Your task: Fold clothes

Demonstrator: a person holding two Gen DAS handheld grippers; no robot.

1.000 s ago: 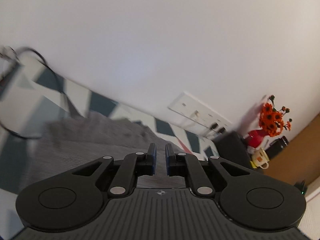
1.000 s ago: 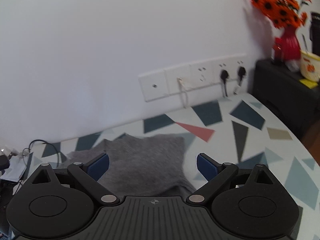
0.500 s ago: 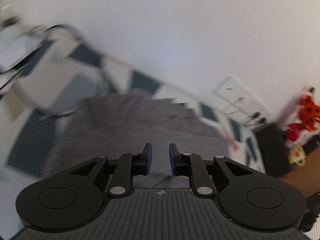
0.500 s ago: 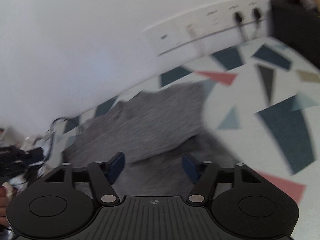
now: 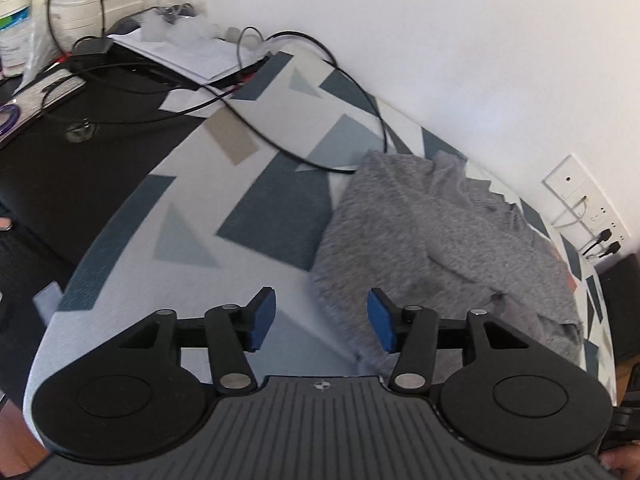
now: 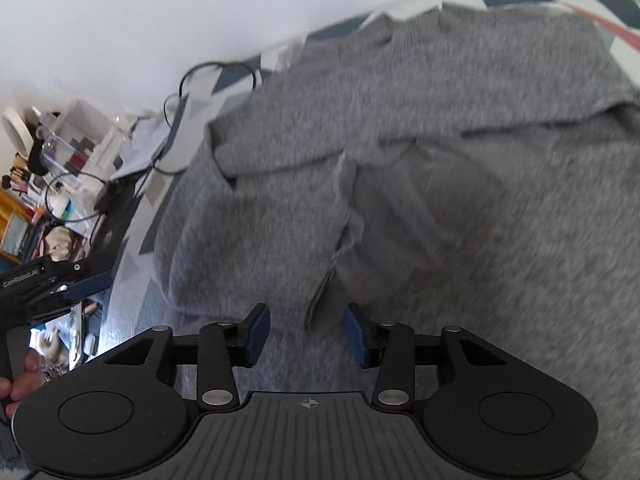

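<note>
Grey knit fills most of the right wrist view: a sweater (image 6: 420, 152) lies spread on a table (image 5: 192, 220) whose cloth is patterned with blue, grey and tan triangles, pushed up against a white wall (image 5: 460, 40). The garment is rumpled rather than flat; one layer is folded over the body, with a soft ridge running across and a loose edge hanging down the middle toward the camera. In the left wrist view its near-left hem reaches the table's front, and its far side is bunched near the wall.

At the far left, in the right wrist view, a clear plastic organiser (image 6: 76, 136) holds small items too blurred to name, with brushes and more clutter beside it. Black cables (image 5: 248, 96) loop over the table's far corner, one running up to the sweater's edge. A wall socket strip (image 5: 580, 208) with two plugs sits cut off at the right edge.

The left gripper (image 5: 322, 318) hovers with its blue pads spread apart, empty, the sweater's hem just below the right pad. The right gripper (image 6: 306, 334) is likewise parted with nothing pinched, directly over the knit, the hanging edge between its pads. Whether either touches the fabric I cannot tell. A hand (image 6: 18, 384) grips the left tool's handle, partly out of view.
</note>
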